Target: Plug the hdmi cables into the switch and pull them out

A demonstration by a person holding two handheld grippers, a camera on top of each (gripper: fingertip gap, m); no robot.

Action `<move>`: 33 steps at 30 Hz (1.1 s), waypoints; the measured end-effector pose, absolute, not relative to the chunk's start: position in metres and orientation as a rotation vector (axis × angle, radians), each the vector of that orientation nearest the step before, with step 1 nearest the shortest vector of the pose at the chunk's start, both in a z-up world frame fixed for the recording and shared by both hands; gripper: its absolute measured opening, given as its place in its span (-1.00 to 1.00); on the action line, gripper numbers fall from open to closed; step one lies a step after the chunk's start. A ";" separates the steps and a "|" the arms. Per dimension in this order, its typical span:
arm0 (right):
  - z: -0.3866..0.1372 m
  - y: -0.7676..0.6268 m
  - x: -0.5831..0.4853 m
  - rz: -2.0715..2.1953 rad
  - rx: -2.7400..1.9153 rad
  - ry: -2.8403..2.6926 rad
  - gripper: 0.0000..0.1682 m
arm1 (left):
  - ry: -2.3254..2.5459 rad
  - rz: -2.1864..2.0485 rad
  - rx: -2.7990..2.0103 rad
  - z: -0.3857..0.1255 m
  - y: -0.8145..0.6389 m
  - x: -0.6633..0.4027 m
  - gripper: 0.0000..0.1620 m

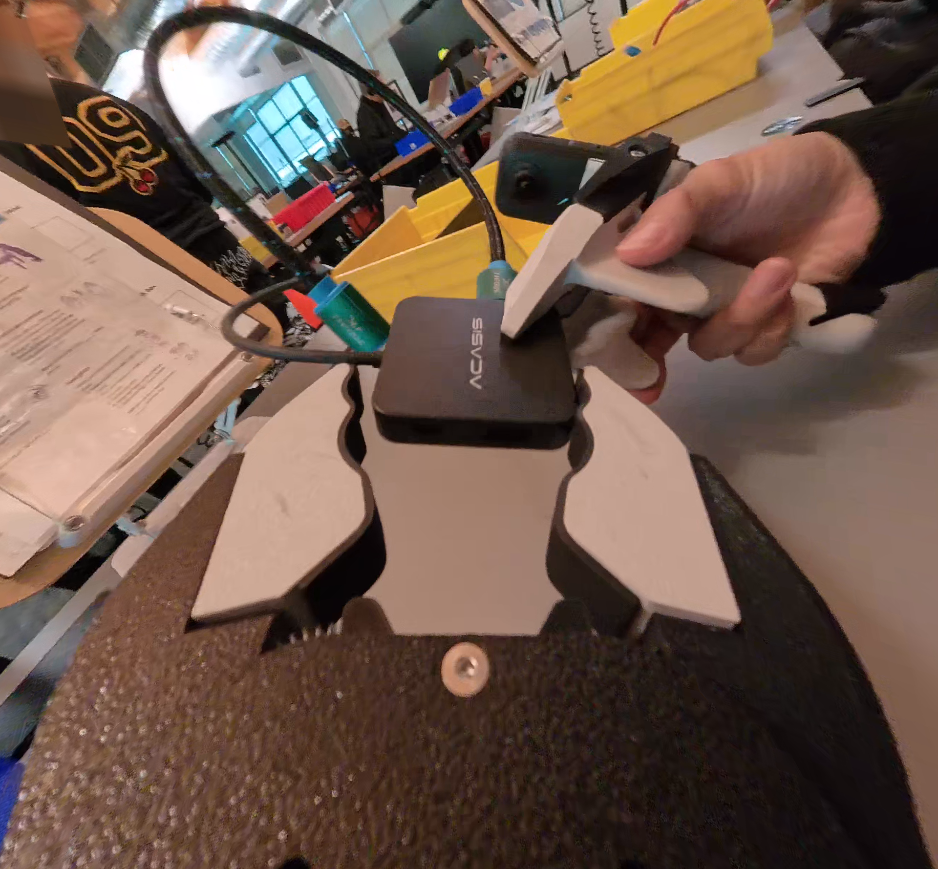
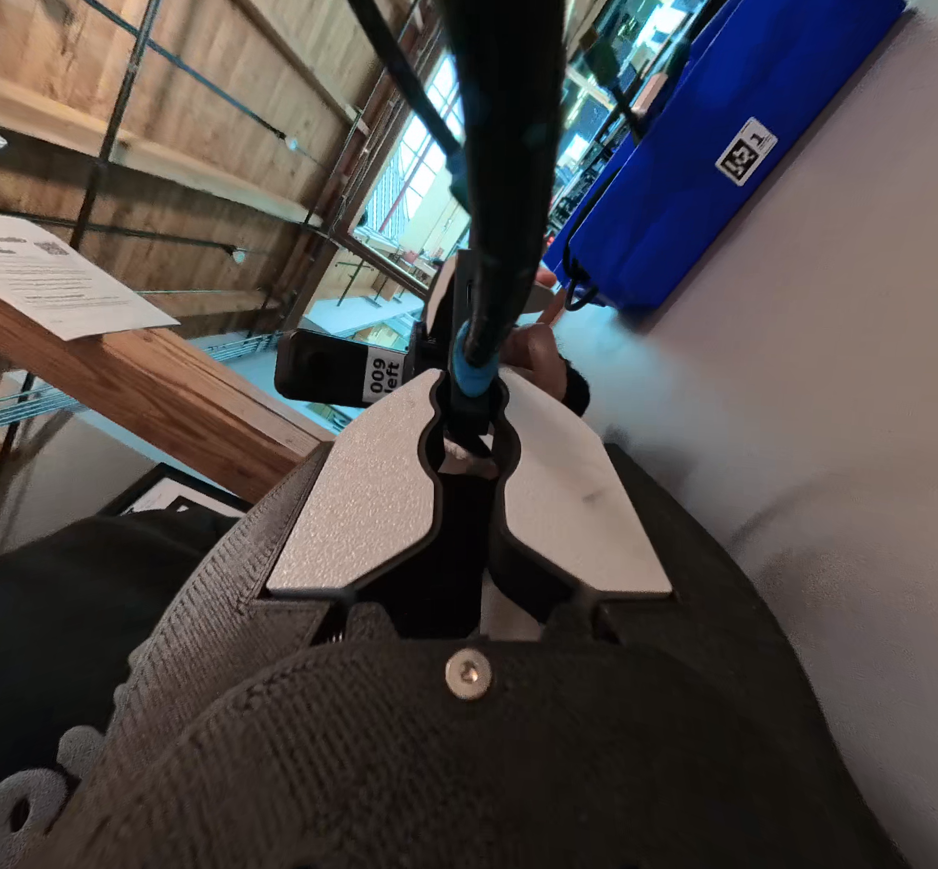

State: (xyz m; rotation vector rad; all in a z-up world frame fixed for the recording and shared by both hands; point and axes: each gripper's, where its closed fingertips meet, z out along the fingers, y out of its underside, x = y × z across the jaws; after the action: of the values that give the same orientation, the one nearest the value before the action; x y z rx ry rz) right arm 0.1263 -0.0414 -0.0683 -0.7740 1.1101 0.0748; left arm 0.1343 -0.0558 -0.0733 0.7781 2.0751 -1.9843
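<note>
The left gripper [image 1: 472, 388] clamps the black HDMI switch [image 1: 472, 367]; the right gripper [image 2: 469, 413] pinches a teal HDMI plug [image 1: 490, 281] at the switch's far edge.

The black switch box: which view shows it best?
The left wrist view: the switch sits whole between the left gripper fingers, its top and front ports visible. The right wrist view shows only a dark sliver of it behind the right gripper, mostly hidden.
</note>
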 end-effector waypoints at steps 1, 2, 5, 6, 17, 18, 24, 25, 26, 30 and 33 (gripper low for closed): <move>-0.067 -0.039 0.127 0.079 -0.769 1.099 -0.83 | 2.077 -1.983 0.774 -0.075 -0.056 0.134 -0.05; -0.067 -0.040 0.128 0.077 -0.750 1.103 -0.82 | 2.067 -1.985 0.759 -0.075 -0.056 0.135 -0.05; -0.070 -0.041 0.129 0.104 -0.729 1.114 -0.83 | 2.040 -2.025 0.705 -0.078 -0.057 0.136 -0.06; -0.072 -0.042 0.130 0.108 -0.726 1.123 -0.83 | 2.035 -2.034 0.684 -0.080 -0.057 0.136 -0.06; -0.083 -0.046 0.133 0.054 -0.767 1.186 -0.83 | 2.118 -1.898 0.576 -0.098 -0.058 0.143 -0.07; -0.082 -0.046 0.132 0.037 -0.788 1.182 -0.83 | 2.138 -1.887 0.558 -0.099 -0.058 0.143 -0.07; -0.069 -0.037 0.124 0.003 -0.889 1.088 -0.74 | 2.175 -2.158 0.423 -0.081 -0.049 0.133 -0.09; -0.068 -0.039 0.123 -0.029 -0.907 1.085 -0.69 | 2.187 -2.179 0.405 -0.081 -0.047 0.134 -0.09; -0.067 -0.042 0.123 -0.068 -0.927 1.088 -0.60 | 2.198 -2.184 0.388 -0.082 -0.045 0.136 -0.09; -0.068 -0.046 0.122 -0.192 -1.024 1.087 -0.48 | 2.221 -2.212 0.343 -0.082 -0.039 0.143 -0.09; -0.070 -0.041 0.123 -0.191 -1.019 1.093 -0.50 | 2.207 -2.242 0.362 -0.079 -0.037 0.140 -0.09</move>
State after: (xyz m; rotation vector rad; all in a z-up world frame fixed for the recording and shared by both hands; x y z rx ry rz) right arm 0.1233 -0.0413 -0.0703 -1.0195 1.0927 -0.1909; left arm 0.1396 -0.0365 -0.0794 0.3622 2.2067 -2.2416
